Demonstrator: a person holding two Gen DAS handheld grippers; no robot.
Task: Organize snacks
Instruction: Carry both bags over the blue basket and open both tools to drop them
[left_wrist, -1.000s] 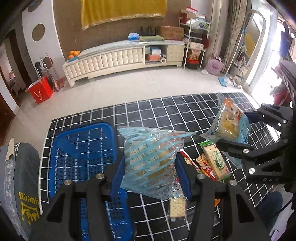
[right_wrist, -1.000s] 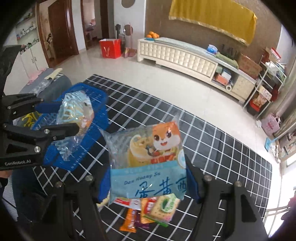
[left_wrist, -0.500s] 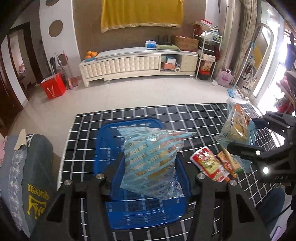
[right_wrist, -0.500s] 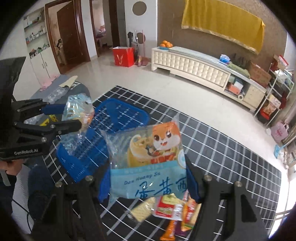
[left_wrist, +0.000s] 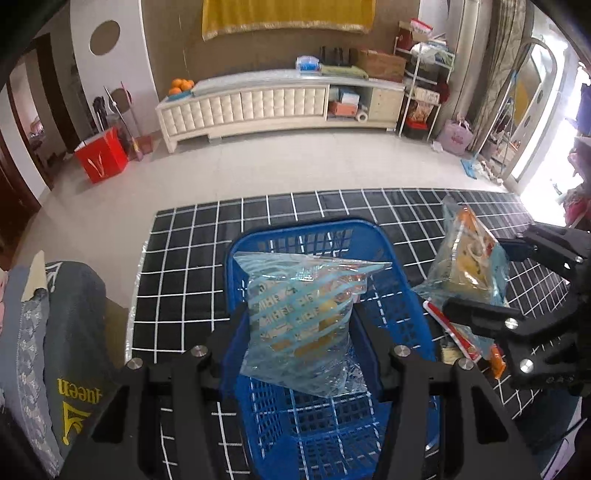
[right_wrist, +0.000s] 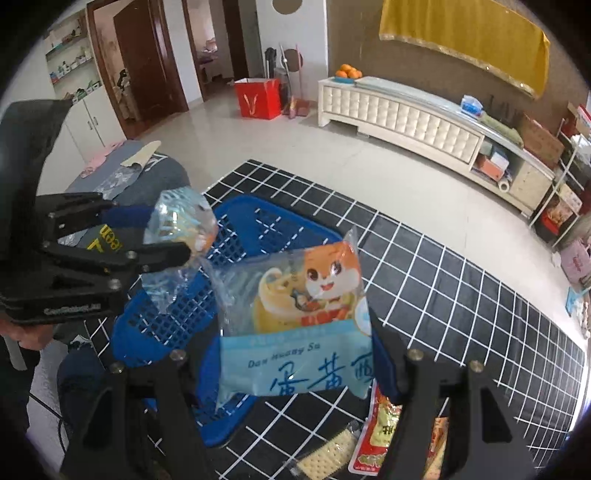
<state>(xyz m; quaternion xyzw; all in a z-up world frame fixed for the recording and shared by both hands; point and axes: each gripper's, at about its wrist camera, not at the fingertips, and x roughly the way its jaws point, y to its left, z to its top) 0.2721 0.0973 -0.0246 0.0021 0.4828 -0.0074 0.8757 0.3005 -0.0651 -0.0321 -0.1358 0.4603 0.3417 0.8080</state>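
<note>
Blue basket (left_wrist: 332, 236) under both grippers: left gripper (left_wrist: 299, 332) pinching striped bag (left_wrist: 303, 317), right gripper (right_wrist: 295, 354) pinching cartoon-fox packet (right_wrist: 295, 325).

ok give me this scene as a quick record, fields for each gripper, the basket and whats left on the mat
left gripper: shut on striped clear bag, held above the basket
right gripper: shut on blue squirrel packet, near the basket's edge
basket: blue, slatted, on the checked mat; nothing seen resting in it
left on mat: red packet, cracker pack, others partly hidden
</note>
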